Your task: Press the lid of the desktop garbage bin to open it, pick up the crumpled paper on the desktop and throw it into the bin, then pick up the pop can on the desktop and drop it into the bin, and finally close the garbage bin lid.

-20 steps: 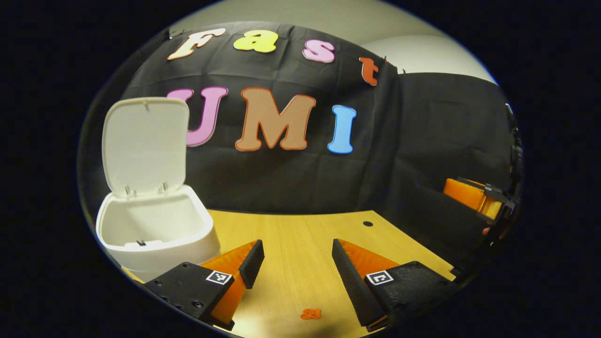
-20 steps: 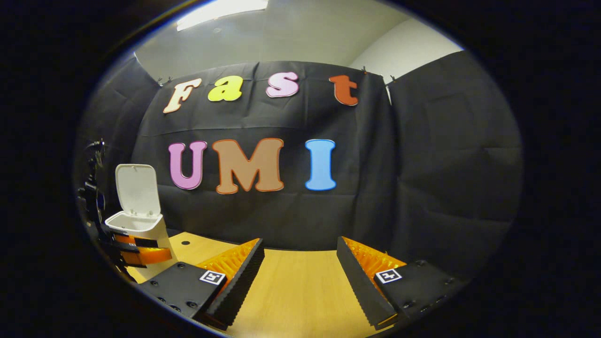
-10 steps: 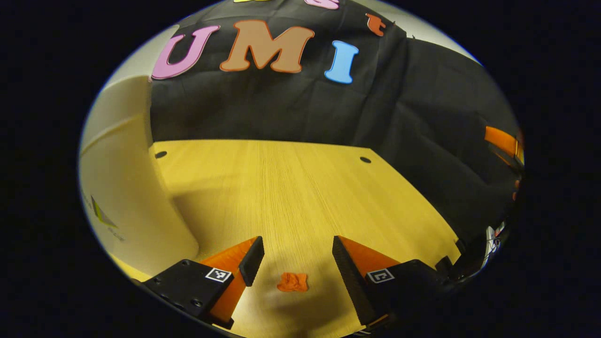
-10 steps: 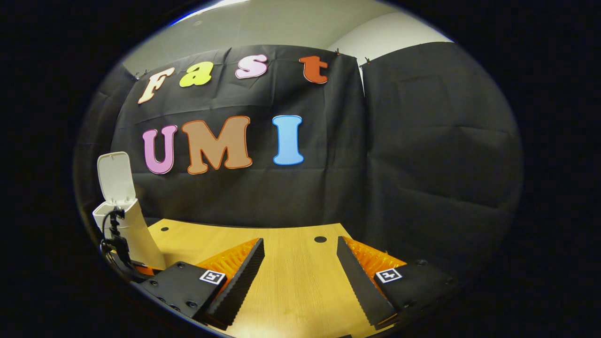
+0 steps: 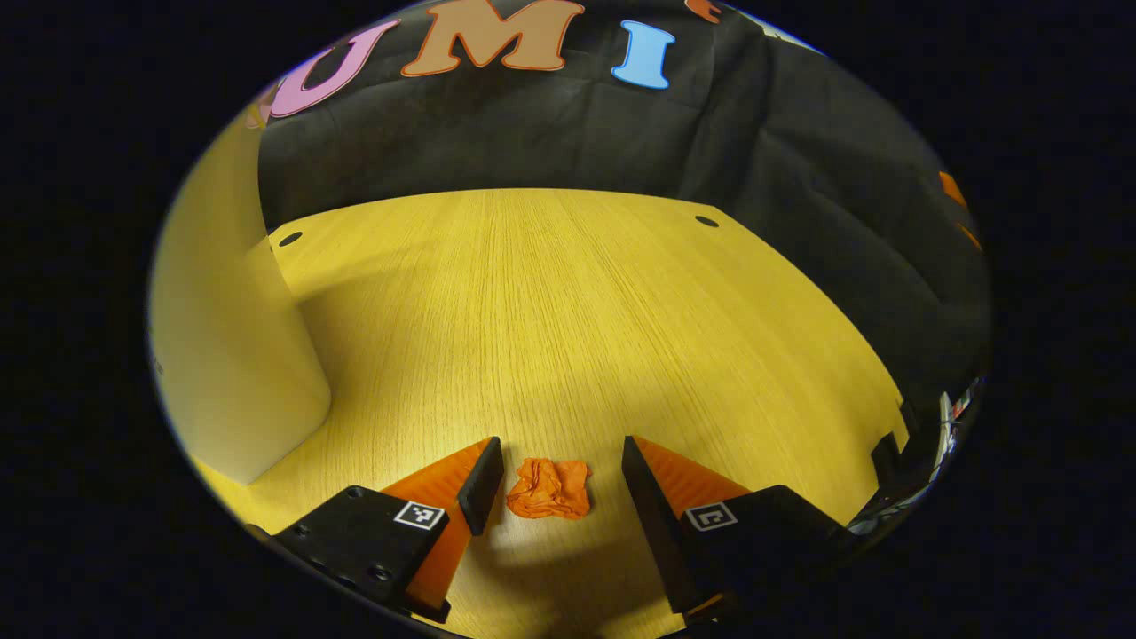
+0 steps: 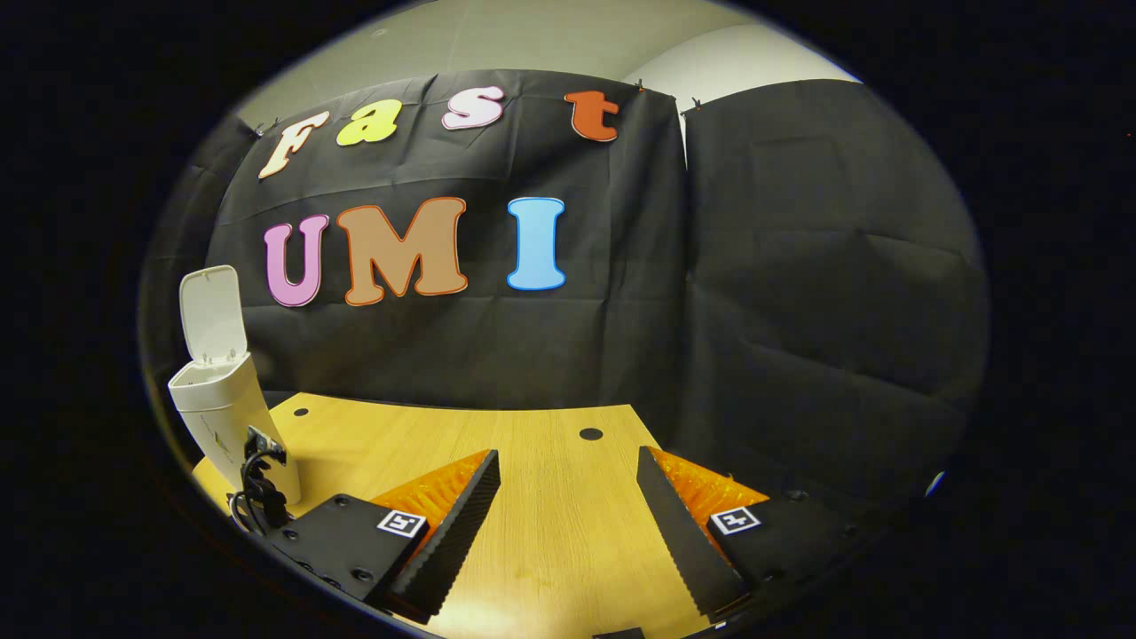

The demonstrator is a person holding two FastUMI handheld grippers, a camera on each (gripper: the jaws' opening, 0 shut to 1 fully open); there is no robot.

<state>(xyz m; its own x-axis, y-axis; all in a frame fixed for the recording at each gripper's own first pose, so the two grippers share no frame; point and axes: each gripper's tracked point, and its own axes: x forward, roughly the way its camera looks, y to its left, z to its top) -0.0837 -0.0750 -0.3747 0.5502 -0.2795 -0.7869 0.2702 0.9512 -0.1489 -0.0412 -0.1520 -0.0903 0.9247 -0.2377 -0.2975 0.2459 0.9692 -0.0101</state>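
where the left gripper view begins at its left edge, the pale wall of the bin [image 5: 235,355] stands on the wooden counter [image 5: 568,302], close to the camera. to its right, low in that view, the left gripper [image 5: 555,475] is down near the counter with its fingers apart, one on each side of the crumpled orange paper [image 5: 548,488]. the paper lies on the counter between the fingertips; the left one is just beside it and the right one a little off, neither pressing on it. two small dark holes sit near the counter's far edge.

in the right gripper view the bin [image 6: 226,417] stands at the far left of the counter with its lid [image 6: 213,312] raised upright. a dark piece of gear with cables shows just below it. further right, the right gripper [image 6: 568,524] hangs over bare counter [image 6: 550,550], its fingers spread wide with nothing between them.
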